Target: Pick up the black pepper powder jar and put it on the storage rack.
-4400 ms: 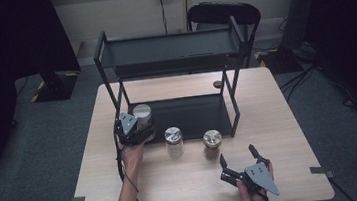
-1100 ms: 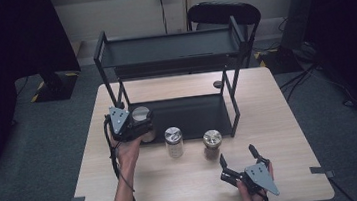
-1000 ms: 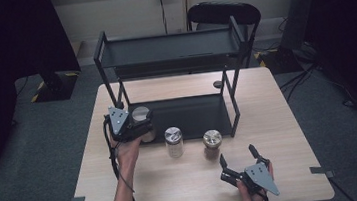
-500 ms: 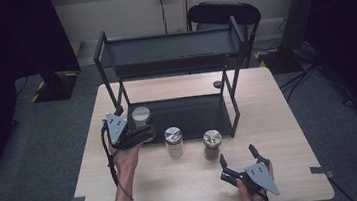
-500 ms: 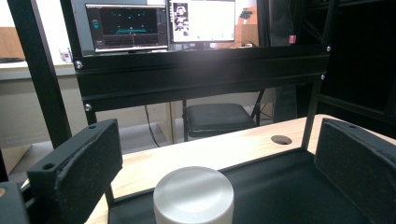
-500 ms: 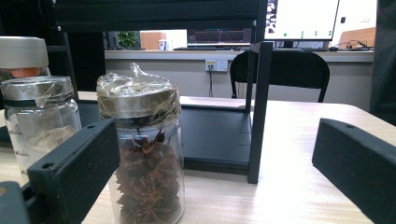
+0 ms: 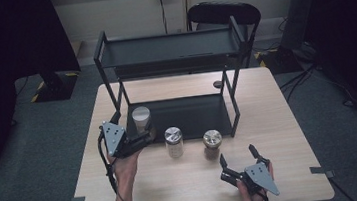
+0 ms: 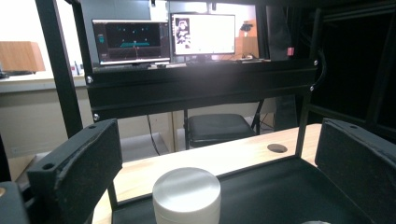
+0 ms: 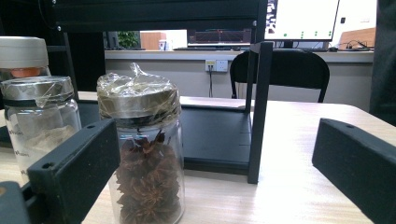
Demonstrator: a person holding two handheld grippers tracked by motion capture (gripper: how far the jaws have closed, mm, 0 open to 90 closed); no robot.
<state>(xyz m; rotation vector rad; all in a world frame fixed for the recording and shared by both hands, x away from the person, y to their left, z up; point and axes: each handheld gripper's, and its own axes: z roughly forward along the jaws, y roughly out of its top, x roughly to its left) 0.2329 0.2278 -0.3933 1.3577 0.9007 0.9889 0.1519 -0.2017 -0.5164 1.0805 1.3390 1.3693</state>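
A white-lidded jar (image 7: 141, 117) stands at the left end of the black rack's lower shelf (image 7: 193, 116). My left gripper (image 7: 135, 128) is open just in front of it. In the left gripper view the jar (image 8: 187, 196) sits low between the wide jaws of that gripper (image 8: 217, 144), touching neither. On the table in front of the rack stand a clear silver-lidded jar (image 7: 174, 141) and a jar of star anise (image 7: 212, 143). My right gripper (image 7: 236, 155) rests open near the table's front edge. In the right gripper view the star anise jar (image 9: 142, 158) stands ahead of the left jaw of that gripper (image 9: 215, 144).
The two-tier rack's top shelf (image 7: 168, 48) overhangs the lower one, with posts (image 9: 257, 112) at the corners. A black chair (image 7: 222, 13) stands behind the table. A small dark hole (image 7: 217, 84) marks the tabletop (image 7: 279, 120) behind the rack.
My left gripper has drawn back toward the person and a little lower, and the white-lidded jar stays on the shelf. The right gripper has not moved.
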